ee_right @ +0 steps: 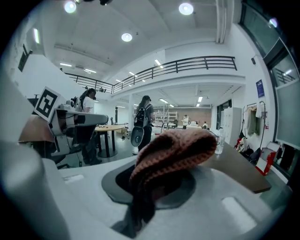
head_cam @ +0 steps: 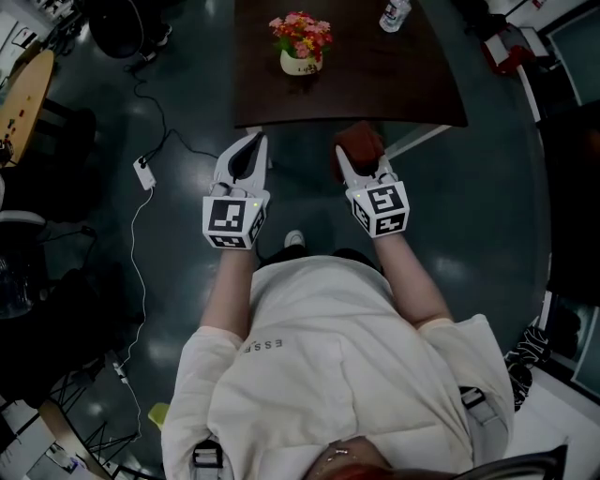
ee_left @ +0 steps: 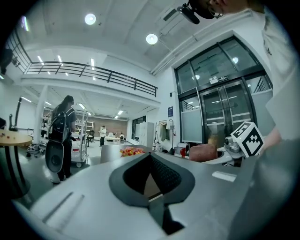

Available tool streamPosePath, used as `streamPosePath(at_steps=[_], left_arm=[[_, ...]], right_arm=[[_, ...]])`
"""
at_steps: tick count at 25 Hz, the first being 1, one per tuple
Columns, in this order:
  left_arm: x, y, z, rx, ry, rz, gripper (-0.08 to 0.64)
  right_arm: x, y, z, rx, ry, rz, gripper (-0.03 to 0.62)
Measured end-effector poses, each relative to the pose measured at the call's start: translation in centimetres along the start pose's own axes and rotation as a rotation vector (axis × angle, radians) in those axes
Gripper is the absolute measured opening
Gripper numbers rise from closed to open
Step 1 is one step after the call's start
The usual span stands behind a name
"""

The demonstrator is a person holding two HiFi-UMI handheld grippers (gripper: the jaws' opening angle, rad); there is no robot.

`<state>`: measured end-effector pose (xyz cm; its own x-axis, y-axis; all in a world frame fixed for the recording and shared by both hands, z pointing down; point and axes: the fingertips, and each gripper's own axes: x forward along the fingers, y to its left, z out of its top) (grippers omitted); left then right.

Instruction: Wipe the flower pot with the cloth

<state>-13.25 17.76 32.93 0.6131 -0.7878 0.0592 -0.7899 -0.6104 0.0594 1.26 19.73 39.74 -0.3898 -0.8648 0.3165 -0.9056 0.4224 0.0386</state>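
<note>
L gripper [head_cam: 249,155] jaws together, empty, R gripper [head_cam: 349,161] clamped on brown knit cloth [head_cam: 360,143], both just short of table [head_cam: 412,84] edge, flower pot [head_cam: 301,63] on table, apart from cloth

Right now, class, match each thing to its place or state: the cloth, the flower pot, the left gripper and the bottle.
Things:
1 cloth
2 flower pot
3 left gripper
4 bottle

Places and states:
A shut, with nothing in it
B on the dark table, cut off by the head view's top edge
C holds pink and red flowers
D pinched in the right gripper

Pairs: 1-D, 2-C, 3-A, 4-B
</note>
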Motion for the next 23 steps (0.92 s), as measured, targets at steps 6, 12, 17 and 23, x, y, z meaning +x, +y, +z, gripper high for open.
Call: streamPosePath(at_steps=[6, 12, 17, 23], left_arm=[[-0.6, -1.3, 0.1, -0.008, -0.011, 0.001, 0.015], [-1.2, -2.1, 0.3, -0.007, -0.023, 0.008, 0.015], [-1.4, -1.4, 0.8, -0.011, -0.048, 0.034, 0.015], [-1.5, -2.2, 1.3, -0.003, -0.052, -0.002, 0.015]], right_arm=[[-1.5, -0.1, 0.0, -0.008, -0.003, -0.004, 0.046], [-2.3, 0.0, 0.0, -0.020, -0.007, -0.001, 0.046], [-2.0, 0.3, 0.0, -0.028, -0.008, 0.016, 0.046], [-1.9, 0.4, -0.1, -0.027, 0.001, 0.022, 0.046]])
